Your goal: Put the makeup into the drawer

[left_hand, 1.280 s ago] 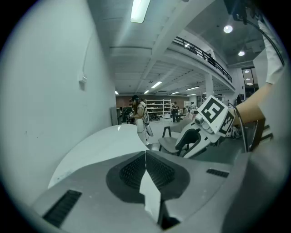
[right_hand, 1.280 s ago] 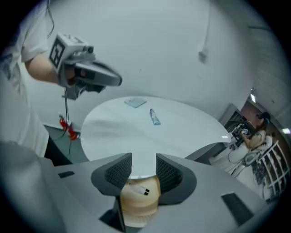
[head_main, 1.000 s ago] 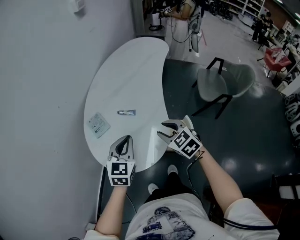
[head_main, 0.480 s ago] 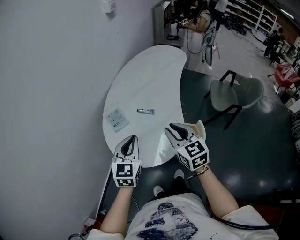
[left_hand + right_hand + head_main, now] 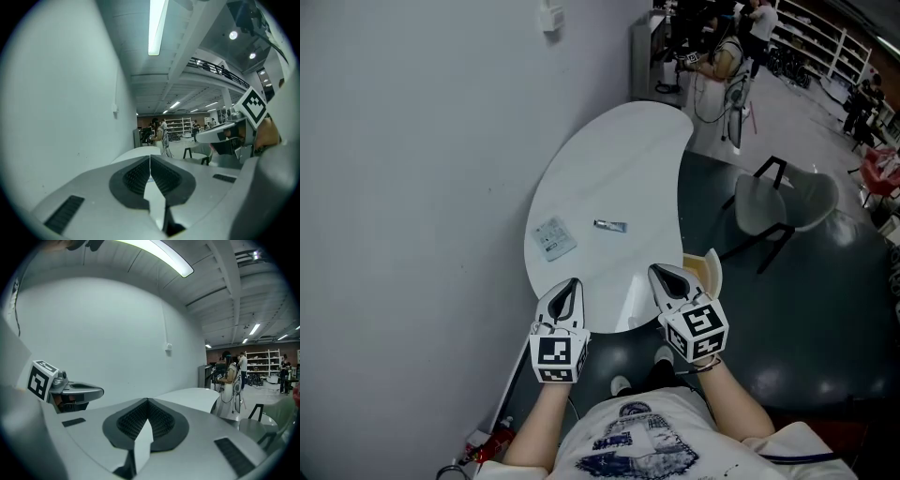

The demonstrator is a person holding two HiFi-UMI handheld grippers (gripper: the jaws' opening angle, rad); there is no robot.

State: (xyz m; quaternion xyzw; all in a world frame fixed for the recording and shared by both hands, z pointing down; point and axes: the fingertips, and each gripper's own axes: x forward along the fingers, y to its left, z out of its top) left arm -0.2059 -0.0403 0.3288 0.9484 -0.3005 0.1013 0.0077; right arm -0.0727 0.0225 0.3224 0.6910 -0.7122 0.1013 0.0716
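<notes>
R gripper (image 5: 661,272) has just been closing. Its jaws stood apart a sec ago at the table's near edge. Now they meet tip to tip w/ nothing btwn them, and the R gripper view confirms it: pads together, empty. L gripper (image 5: 571,284) is likewise closed and empty, unchanged from before.

Both grippers have come up and back a bit toward the person. They hang side by side over the near end of the white table (image 5: 619,159), pointing roughly along it, touching nothing.

Makeup hasn't moved. The small tube (image 5: 609,226) lies mid-table, well ahead of both grippers. A flat packet (image 5: 553,238) sits near it on the wall side, same layout as a sec ago.

Just R of the R gripper, at the table edge, a tan-lined box w/ a pale rim (image 5: 705,270) sticks out. Prob the drawer, pulled open, but it's only partly in view so can't be sure.

Meaning for the task: looks like drawer prep is done and the R gripper has let go. No item is picked up yet, so the putting-in part hasn't started. Next move prob needs a reach fwd to the tube, w/ jaws reopened first since both are closed. The tube is thin and lies flat, so the grip must be low and across it.
</notes>
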